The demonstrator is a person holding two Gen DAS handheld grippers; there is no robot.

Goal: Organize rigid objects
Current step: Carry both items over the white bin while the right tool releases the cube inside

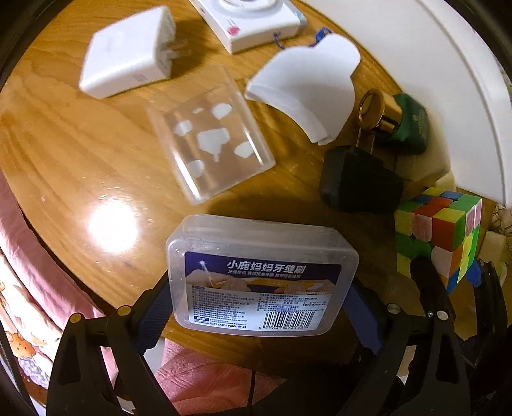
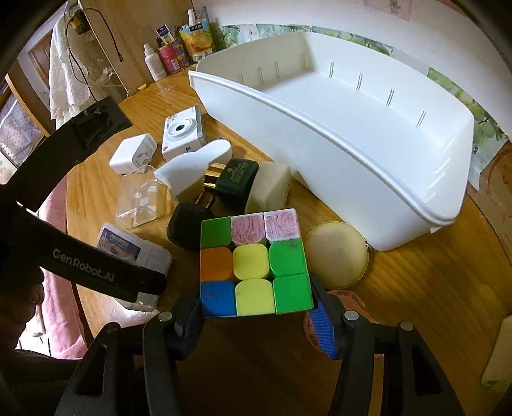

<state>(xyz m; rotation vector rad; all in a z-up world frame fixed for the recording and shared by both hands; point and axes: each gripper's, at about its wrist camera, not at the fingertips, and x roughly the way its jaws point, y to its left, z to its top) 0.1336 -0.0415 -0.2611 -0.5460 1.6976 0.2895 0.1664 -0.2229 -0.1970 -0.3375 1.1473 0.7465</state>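
Observation:
My left gripper [image 1: 259, 307] is shut on a translucent plastic box with a blue label [image 1: 260, 275], held near the table's front edge; the box also shows in the right wrist view [image 2: 134, 252]. My right gripper [image 2: 257, 307] is shut on a colourful puzzle cube [image 2: 252, 262], which also shows in the left wrist view [image 1: 438, 236]. A large white bin [image 2: 352, 134] stands empty behind the cube.
On the wooden table [image 1: 64, 144] lie a clear lid [image 1: 211, 134], a white charger [image 1: 128, 54], a white camera [image 1: 252, 19], a curved white piece [image 1: 307, 89], a black plug [image 1: 358, 179], a green-and-gold bottle [image 1: 400, 121] and a round cream disc [image 2: 336, 252].

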